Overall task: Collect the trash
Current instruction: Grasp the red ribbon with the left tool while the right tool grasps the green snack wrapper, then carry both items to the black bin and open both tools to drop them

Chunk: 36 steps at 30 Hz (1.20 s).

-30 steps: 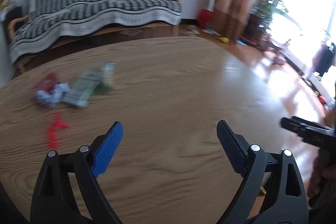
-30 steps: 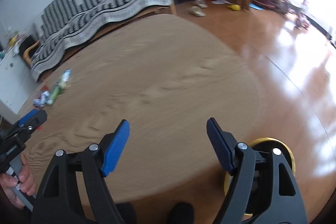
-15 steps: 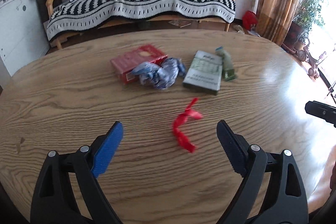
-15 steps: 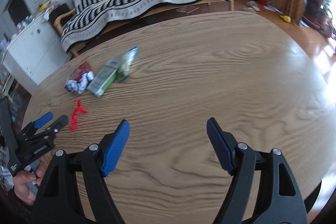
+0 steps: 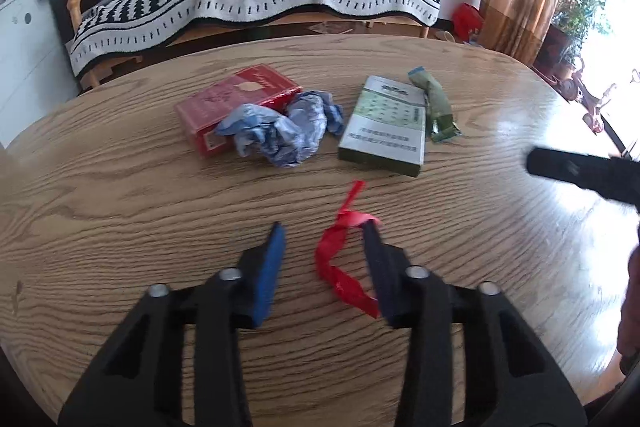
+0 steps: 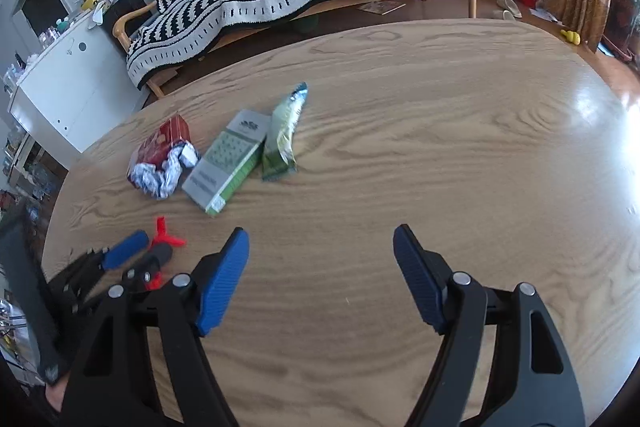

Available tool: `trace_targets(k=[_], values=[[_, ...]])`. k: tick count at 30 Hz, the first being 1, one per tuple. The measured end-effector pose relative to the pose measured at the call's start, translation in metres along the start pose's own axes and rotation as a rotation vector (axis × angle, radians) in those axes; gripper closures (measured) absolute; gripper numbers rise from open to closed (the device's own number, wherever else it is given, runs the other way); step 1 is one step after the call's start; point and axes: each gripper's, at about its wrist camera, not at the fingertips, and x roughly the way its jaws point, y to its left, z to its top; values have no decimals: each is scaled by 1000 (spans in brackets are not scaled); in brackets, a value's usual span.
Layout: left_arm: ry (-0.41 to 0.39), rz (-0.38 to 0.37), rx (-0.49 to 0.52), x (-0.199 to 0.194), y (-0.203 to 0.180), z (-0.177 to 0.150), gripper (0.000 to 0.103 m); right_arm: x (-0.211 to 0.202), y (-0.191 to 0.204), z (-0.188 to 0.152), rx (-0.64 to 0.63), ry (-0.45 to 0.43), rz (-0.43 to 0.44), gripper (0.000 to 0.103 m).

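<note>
**Left tool closing around red ribbon**

My left tool (image 5: 326, 229) has just been closing; the red ribbon (image 5: 335, 259) lies on the worktop (image 5: 120, 195) between its jaws, against the right pad, the left pad apart from it. My right tool (image 6: 320, 243) has narrowed slightly, stands wide and holds nothing. Red box (image 5: 236, 99), crumpled wrapper (image 5: 280, 129), green box (image 5: 384, 123) and green sachet (image 5: 436, 107) lie beyond.

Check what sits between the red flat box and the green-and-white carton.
A crumpled blue-and-white wrapper, overlapping the red flat box and stopping short of the green-and-white carton. Left wrist view shows it best.
</note>
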Motion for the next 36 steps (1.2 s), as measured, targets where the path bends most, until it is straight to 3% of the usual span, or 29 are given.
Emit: trace_targets(k=[3, 4, 17, 20, 28, 33, 36], values=[[17, -15, -4, 0, -4, 0, 91, 13, 8, 16, -27, -2, -9, 43], [17, -17, -4, 0, -4, 0, 92, 18, 11, 23, -35, -8, -10, 44], [11, -9, -55, -11, 2, 4, 93, 83, 17, 74, 56, 34, 54, 70], [12, -14, -60, -11, 1, 6, 93, 82, 16, 75, 65, 27, 82, 85], [2, -22, -68, -19, -4, 9, 93, 36, 15, 59, 38, -33, 86, 87], [-20, -67, -63, -36, -27, 11, 92, -21, -2, 26, 31, -51, 74, 87], [-31, -105, -45, -46, -53, 13, 92, -65, -33, -6, 63, -77, 56, 87]])
